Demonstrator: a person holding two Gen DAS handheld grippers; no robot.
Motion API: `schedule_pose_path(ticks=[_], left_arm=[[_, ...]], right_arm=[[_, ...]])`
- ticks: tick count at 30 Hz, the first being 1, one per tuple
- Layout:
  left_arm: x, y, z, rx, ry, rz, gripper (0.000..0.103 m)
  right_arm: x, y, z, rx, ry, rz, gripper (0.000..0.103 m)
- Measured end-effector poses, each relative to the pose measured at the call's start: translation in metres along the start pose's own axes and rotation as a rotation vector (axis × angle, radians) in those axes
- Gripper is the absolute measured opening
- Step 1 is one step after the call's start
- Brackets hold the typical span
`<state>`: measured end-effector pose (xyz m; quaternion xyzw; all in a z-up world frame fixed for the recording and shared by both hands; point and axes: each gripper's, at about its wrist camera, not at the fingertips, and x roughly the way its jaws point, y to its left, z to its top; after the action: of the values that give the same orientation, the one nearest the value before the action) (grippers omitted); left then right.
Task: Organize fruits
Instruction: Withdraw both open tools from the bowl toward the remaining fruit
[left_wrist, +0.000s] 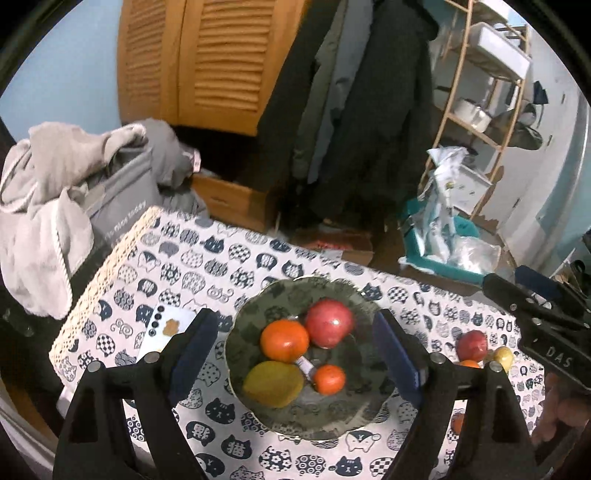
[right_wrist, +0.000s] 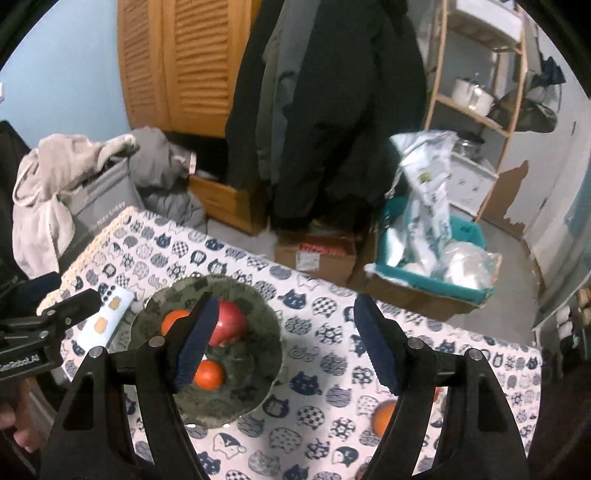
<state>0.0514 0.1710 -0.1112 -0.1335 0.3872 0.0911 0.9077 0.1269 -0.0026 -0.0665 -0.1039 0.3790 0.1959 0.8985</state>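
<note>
A glass bowl (left_wrist: 255, 310) on the cat-print tablecloth holds a red apple (left_wrist: 328, 322), a large orange fruit (left_wrist: 284, 340), a small orange (left_wrist: 330, 379) and a yellow-green mango (left_wrist: 272, 384). My left gripper (left_wrist: 295, 354) hovers open above the bowl, empty. To the right on the cloth lie a red apple (left_wrist: 471, 345), a small yellow fruit (left_wrist: 504, 357) and an orange (left_wrist: 469, 363). My right gripper (right_wrist: 284, 343) is open and empty over the cloth right of the bowl (right_wrist: 258, 317); an orange (right_wrist: 384, 417) lies by its right finger.
A white phone (left_wrist: 168, 330) lies left of the bowl. A grey laundry bin with clothes (left_wrist: 74, 184) stands beyond the table's left edge. Cardboard boxes (right_wrist: 317, 254), a teal bin of bags (right_wrist: 436, 254) and a wooden shelf (left_wrist: 480, 110) stand behind the table.
</note>
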Motion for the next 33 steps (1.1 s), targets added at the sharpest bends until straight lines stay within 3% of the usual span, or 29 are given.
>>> schedule_pose_path(ticks=[17,33], left_arm=[[-0.054,-0.051,-0.001,0.100,-0.122,-0.051,0.101],[-0.057,-0.121,-0.010,0.206,-0.120,-0.103,0.102]], right_arm=[[-0.092,-0.051,-0.017,0.060,-0.136,-0.061,0.081],[-0.142,-0.123,-0.056,0.148,-0.185,-0.182,0.083]])
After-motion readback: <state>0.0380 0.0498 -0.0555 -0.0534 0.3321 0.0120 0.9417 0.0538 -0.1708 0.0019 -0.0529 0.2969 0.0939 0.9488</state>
